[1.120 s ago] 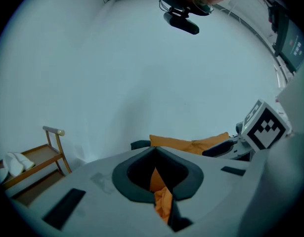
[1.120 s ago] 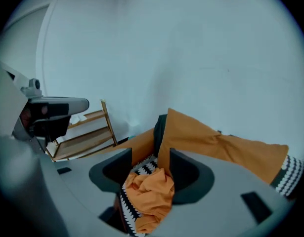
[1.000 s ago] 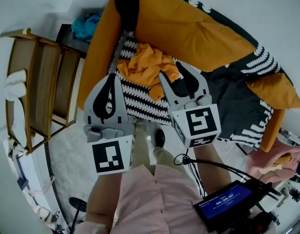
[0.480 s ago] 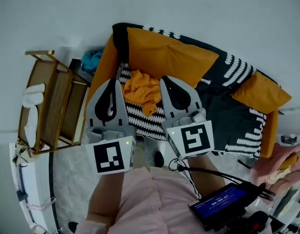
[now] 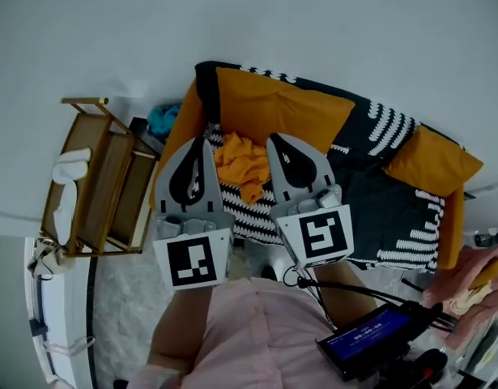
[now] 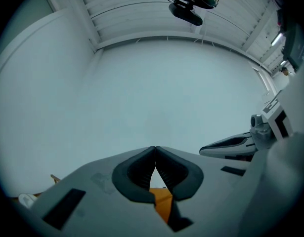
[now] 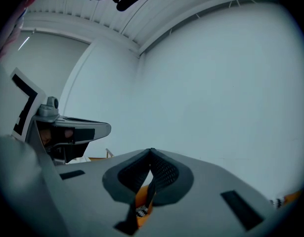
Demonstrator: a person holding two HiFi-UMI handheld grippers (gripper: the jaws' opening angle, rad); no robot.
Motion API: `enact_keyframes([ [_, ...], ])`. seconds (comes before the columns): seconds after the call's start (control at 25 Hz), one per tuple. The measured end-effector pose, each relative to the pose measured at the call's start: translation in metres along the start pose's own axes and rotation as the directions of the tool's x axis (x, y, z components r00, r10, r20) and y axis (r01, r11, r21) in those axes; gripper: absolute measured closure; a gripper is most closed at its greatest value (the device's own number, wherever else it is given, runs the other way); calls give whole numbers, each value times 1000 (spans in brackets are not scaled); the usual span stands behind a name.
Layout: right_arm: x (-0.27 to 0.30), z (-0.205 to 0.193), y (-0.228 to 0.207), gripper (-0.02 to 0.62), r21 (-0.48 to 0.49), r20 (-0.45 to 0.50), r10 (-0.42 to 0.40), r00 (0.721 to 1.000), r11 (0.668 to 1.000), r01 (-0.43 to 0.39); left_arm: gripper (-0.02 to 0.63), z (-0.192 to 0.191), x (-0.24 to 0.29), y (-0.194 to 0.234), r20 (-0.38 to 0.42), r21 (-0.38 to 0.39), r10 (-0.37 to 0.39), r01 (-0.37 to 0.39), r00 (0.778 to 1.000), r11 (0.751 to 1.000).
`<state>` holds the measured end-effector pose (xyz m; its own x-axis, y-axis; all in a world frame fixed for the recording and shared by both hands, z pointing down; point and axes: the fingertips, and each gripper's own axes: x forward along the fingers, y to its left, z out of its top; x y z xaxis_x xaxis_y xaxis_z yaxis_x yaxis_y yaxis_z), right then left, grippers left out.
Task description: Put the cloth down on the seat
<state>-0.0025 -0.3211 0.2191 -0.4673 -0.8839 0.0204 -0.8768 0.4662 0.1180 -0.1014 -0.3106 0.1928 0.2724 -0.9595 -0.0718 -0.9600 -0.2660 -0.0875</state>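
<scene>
Our left gripper (image 5: 198, 141) is clenched. In the left gripper view its jaws meet tip to tip with nothing between them, and only a sliver of orange shows low behind them. Our right gripper (image 5: 274, 138) is clenched and empty as well. Its jaws are closed against each other in the right gripper view, with pale wall ahead and a bit of orange and zigzag pattern below. In the head view both sit mid-frame, side by side, with their marker cubes toward the bottom.

At the far left of the head view stands a wooden rack (image 5: 99, 189) with something white on its outer end. Just right of it, at the upper left, a teal bundle (image 5: 162, 120) is tucked beside the sofa's arm. Then comes the left gripper, and right of its tip the orange cloth (image 5: 242, 164) lies crumpled on the black-and-white zigzag seat (image 5: 250, 217). In the picture it falls between the two grippers, and neither one holds it. Above it runs the orange back cushion (image 5: 273, 108).

Right of the right gripper a dark throw (image 5: 386, 209) covers the seat, with a second orange cushion (image 5: 431, 160) beyond. At the lower right we see a device with a blue screen (image 5: 370, 335), and a hand (image 5: 474, 286) at the right edge.
</scene>
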Motion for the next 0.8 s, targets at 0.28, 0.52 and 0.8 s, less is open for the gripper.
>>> enact_keyframes([
  [0.28, -2, 6, 2, 595, 12, 20, 10, 1000, 1000, -11, 595, 4, -3, -2, 4, 11, -1, 1, 1000, 1000],
  [0.52, -2, 6, 6, 595, 13, 21, 9, 1000, 1000, -9, 595, 6, -5, 0, 6, 10, -4, 4, 1000, 1000],
  [0.8, 1, 5, 14, 595, 11, 17, 7, 1000, 1000, -7, 595, 5, -7, 6, 8, 6, -3, 3, 1000, 1000],
])
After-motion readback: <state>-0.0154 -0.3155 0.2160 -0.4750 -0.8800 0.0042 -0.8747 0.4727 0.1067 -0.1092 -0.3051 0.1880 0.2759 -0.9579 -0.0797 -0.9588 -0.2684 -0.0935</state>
